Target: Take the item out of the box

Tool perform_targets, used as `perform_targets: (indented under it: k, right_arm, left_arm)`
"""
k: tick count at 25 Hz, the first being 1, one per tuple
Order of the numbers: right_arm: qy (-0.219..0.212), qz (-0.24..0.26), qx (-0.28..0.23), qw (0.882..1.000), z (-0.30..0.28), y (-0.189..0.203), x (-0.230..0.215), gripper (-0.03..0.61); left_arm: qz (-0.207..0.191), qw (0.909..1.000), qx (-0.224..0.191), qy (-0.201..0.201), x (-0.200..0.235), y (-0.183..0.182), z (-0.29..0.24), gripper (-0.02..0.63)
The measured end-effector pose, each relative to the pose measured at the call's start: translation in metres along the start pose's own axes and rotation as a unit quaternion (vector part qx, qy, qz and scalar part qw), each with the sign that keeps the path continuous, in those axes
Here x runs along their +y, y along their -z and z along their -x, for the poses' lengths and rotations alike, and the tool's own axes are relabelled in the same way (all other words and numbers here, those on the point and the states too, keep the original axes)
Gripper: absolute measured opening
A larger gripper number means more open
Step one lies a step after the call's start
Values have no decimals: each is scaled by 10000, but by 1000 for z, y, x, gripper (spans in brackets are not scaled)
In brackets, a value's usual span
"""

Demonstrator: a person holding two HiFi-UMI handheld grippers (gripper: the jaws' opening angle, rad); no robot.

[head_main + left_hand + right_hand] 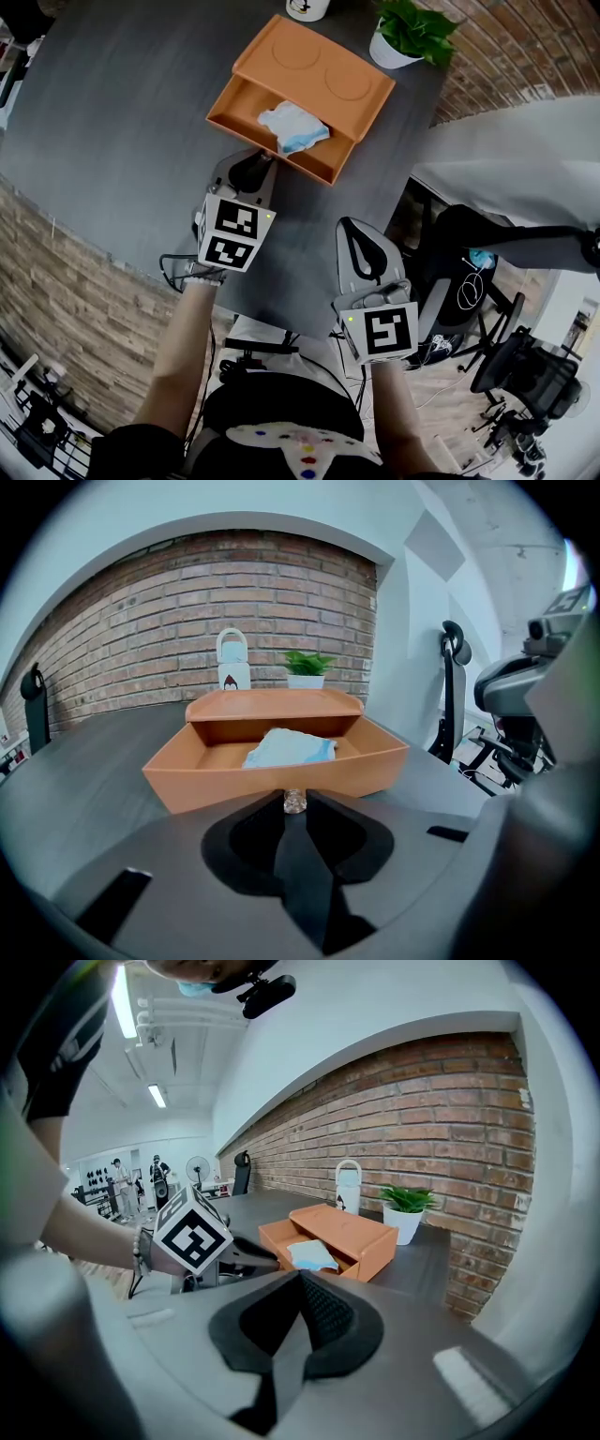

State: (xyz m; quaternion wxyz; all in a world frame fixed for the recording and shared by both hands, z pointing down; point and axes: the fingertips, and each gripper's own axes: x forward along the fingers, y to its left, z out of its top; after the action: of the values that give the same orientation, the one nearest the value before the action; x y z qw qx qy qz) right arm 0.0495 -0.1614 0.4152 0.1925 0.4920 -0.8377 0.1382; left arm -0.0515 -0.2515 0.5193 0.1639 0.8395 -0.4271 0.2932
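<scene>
An orange box (314, 70) stands on the dark table, its drawer (239, 103) pulled out toward me. A crumpled white and blue cloth item (293, 127) lies in the drawer (216, 785), also clear as the item (291, 747) in the left gripper view. My left gripper (270, 161) is at the drawer's front wall, shut on a small clear knob (294, 800) there. My right gripper (352, 225) hangs shut and empty near the table's front edge, right of the left one and apart from the box (352, 1227).
A potted plant (403, 37) and a white bottle (307, 7) stand behind the box near the brick wall. Office chairs (525, 375) and cables sit on the floor to the right, beyond the table's edge.
</scene>
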Motion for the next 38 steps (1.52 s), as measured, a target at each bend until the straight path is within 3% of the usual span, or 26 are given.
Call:
perform_targets:
  k: [16,29,35,38]
  right_arm:
    - [-115,131,83,9998,6,4,1,8]
    - [8,194,-4,9998,11,-4,-8,8]
    - [71,312,-159,9994,15,-21,-9,8]
    - [115,366,-251,9989,17,-33,-9,8]
  left_arm:
    - [60,10000,61,-48,-6,15,11,77]
    - [32,10000,-53,-50,-7,5,27,91]
    - [70,9992,-354,-178,-4,-16,54,9]
    - [35,9984,-556,-117,-8,-32,72,6]
